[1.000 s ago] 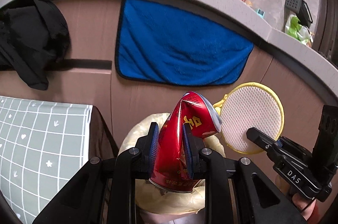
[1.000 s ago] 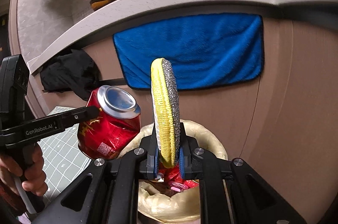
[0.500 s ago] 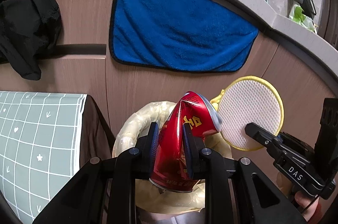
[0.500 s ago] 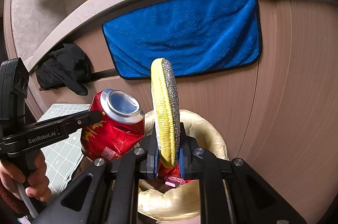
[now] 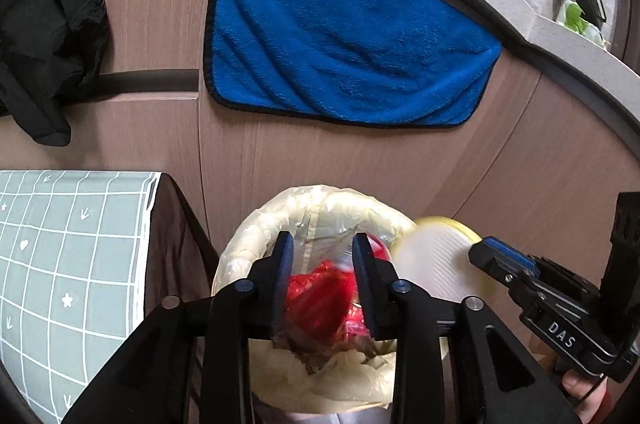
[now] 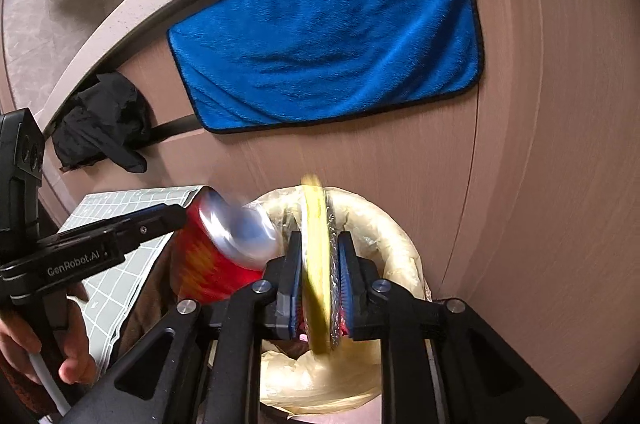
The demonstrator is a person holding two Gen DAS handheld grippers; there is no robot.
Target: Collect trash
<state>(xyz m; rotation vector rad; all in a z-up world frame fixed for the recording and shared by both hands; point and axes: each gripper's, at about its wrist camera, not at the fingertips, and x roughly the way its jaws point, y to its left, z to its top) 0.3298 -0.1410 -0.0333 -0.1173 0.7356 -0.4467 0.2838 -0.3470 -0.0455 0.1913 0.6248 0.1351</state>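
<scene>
A crushed red can (image 5: 320,298), blurred, drops between the opening jaws of my left gripper (image 5: 322,252) over the bin; the pads stand clear of it. The bin's rim carries a pale yellow bag (image 5: 320,198) that holds red wrappers. In the right wrist view the can (image 6: 212,256) shows beside the left gripper's finger (image 6: 160,224). My right gripper (image 6: 320,252) hangs over the same bag (image 6: 388,228), its jaws opening. A round yellow scrubbing pad (image 6: 316,264) slips down edge-on between them, blurred. The left wrist view shows that pad (image 5: 432,258) at the bin's right rim.
A blue towel (image 5: 344,40) hangs on the brown cabinet front behind the bin, and a black cloth (image 5: 44,36) hangs to its left. A table with a green gridded mat (image 5: 60,256) stands just left of the bin. A person's hand (image 6: 72,352) holds the left gripper's handle.
Both grippers have sunk closer to the bin. Their jaws have parted: the can has slid down from the left grip, and the scrubbing pad has slipped lower between the right jaws.
</scene>
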